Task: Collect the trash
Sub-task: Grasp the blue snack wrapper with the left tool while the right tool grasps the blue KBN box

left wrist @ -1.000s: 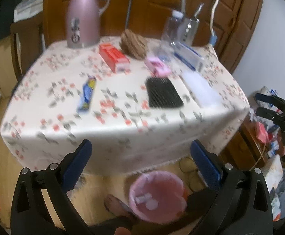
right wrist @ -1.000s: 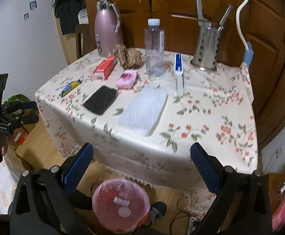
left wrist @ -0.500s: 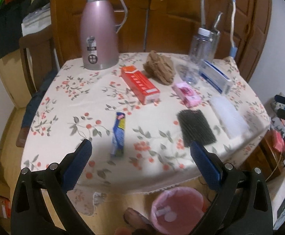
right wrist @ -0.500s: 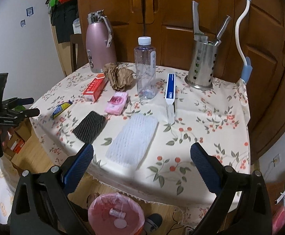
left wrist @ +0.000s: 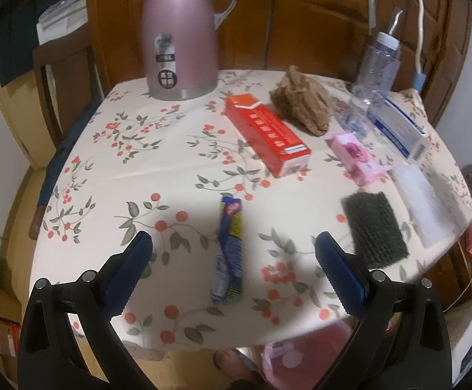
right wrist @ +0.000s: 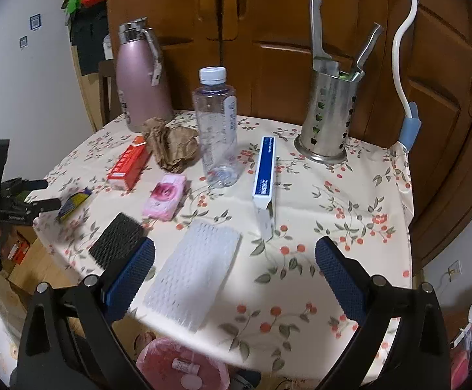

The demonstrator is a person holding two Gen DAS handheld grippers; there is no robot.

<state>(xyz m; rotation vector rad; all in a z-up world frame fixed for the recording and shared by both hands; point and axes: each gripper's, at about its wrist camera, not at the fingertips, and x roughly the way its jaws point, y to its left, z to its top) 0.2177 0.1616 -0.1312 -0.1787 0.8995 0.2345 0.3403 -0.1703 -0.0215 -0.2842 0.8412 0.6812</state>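
Leftmost, left gripper spread wide over the near table edge, holding nothing, blue snack wrapper flat on the floral cloth between its fingers. Further back, pink thermos, red carton, crumpled brown paper, pink tissue pack, black foam net. Rightward, right gripper likewise wide and empty above white foam net; clear bottle, blue-white box, steel utensil holder behind. Below the table edge, pink-lined trash bin.
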